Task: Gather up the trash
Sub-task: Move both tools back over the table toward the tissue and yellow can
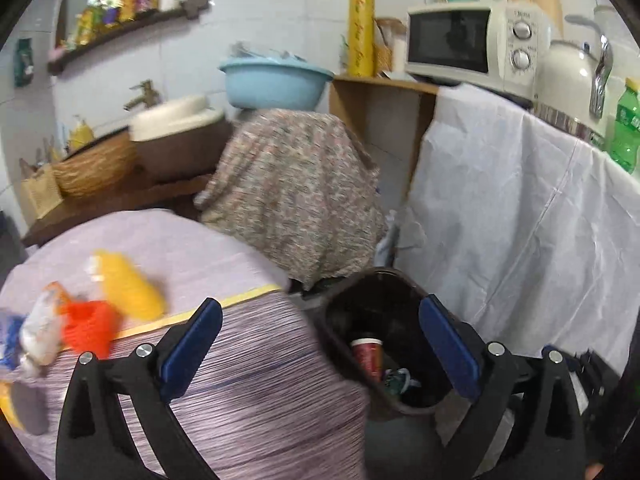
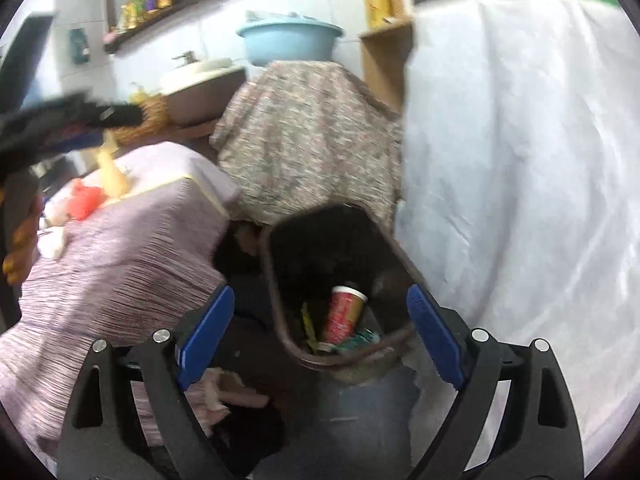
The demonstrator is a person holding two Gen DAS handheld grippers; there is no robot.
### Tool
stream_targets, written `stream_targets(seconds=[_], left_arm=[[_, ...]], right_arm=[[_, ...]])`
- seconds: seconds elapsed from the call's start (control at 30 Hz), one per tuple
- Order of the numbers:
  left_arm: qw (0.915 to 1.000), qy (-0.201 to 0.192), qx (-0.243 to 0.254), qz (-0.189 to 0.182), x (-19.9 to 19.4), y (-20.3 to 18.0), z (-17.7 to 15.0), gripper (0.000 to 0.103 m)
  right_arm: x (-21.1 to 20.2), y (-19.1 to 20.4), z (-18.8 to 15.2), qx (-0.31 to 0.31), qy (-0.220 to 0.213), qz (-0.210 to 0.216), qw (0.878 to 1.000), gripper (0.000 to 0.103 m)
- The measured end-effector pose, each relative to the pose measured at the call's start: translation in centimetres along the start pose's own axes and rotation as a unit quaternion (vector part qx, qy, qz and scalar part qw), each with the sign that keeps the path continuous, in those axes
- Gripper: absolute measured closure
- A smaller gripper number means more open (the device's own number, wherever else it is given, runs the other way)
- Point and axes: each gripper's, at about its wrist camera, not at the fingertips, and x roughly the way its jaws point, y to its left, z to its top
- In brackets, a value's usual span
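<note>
A dark brown trash bin (image 1: 334, 336) (image 2: 276, 280) stands on the floor between a lilac-covered table (image 1: 248, 360) (image 2: 120, 264) and a white-draped counter. It holds a red paper cup (image 1: 368, 356) (image 2: 344, 312) and wrappers (image 2: 356, 339). On the table lie a yellow wrapper (image 1: 128, 286), an orange-red wrapper (image 1: 88, 328) (image 2: 84, 200) and a pale wrapper (image 1: 38, 330). My left gripper (image 1: 320, 344) is open and empty above the table edge and bin. My right gripper (image 2: 320, 340) is open and empty over the bin. The left gripper also shows blurred in the right wrist view (image 2: 72, 120).
A floral-draped stand (image 1: 296, 188) with a blue basin (image 1: 276, 84) stands behind the bin. The white-draped counter (image 1: 520, 216) carries a microwave (image 1: 472, 44), a kettle (image 1: 572, 80) and a green bottle (image 1: 626, 128). A sink (image 1: 176, 128) and basket (image 1: 96, 168) are at the left.
</note>
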Motion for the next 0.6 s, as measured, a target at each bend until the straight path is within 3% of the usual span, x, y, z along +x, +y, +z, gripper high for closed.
stream_targets(seconds=[0.23,0.37,0.43,0.6], left_arm=[[0.9918,-0.026,-0.05,0.115,-8.0,10.8,-4.4,0.005],[0.9791,-0.01,-0.081,0.186,-10.3,16.3,-6.7,0.005],[0.9679,0.003,-0.113,0.224,-11.3,19.7,-7.8,0.005],[0.9493,0.041,-0.176,0.257,-12.2,26.6,-10.0,0.005]], right_arm=[[-0.1,7.7,1.9,-0.05,-0.002,0.081,0.995,0.012],[0.7,13.4,2.7,-0.073,0.019,0.16,0.984,0.012],[1.3,16.9,3.0,-0.084,0.04,0.206,0.974,0.011],[2.4,24.9,3.0,-0.145,0.074,0.259,0.952,0.011]])
